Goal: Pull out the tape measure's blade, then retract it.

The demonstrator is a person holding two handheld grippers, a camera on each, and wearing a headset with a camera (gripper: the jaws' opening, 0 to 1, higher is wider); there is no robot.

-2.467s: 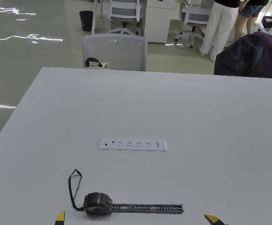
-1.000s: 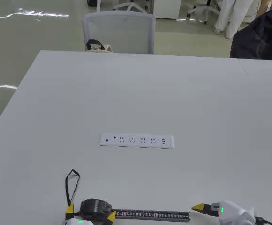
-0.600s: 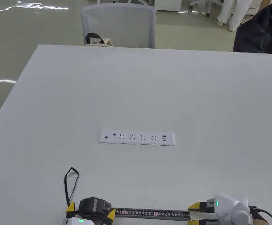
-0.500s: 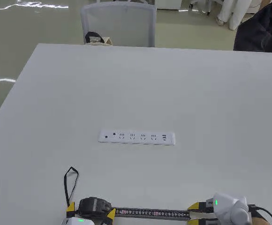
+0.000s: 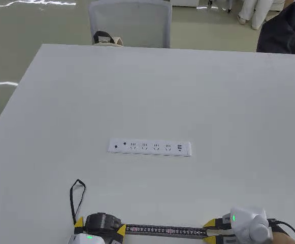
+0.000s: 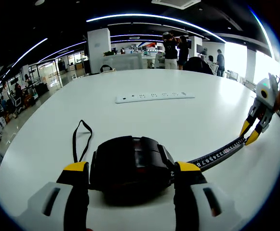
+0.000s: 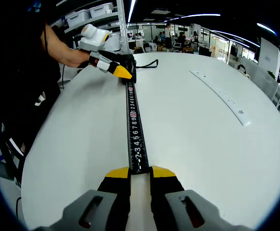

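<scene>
The black tape measure case [image 5: 102,223] lies near the table's front edge, its blade [image 5: 165,232] drawn out to the right along the table. My left gripper [image 6: 131,167] is shut on the case [image 6: 130,161], one yellow tip on each side. The case's black wrist strap [image 5: 77,201] loops toward the far side. My right gripper [image 7: 140,172] is shut on the free end of the blade [image 7: 134,130]. In the head view the right gripper [image 5: 210,232] sits at the blade's right end. The right gripper view shows the left gripper [image 7: 114,67] far along the blade.
A white power strip [image 5: 150,147] lies flat mid-table, beyond the tape. The white table [image 5: 162,91] spreads wide behind it. A grey mesh chair [image 5: 129,23] stands at the far edge, and a dark jacket [image 5: 287,30] at the far right. People stand far off.
Both grippers came up from the front edge. The left one closed round the case. The right one moved left onto the blade's end and closed. The tape itself stayed put.
</scene>
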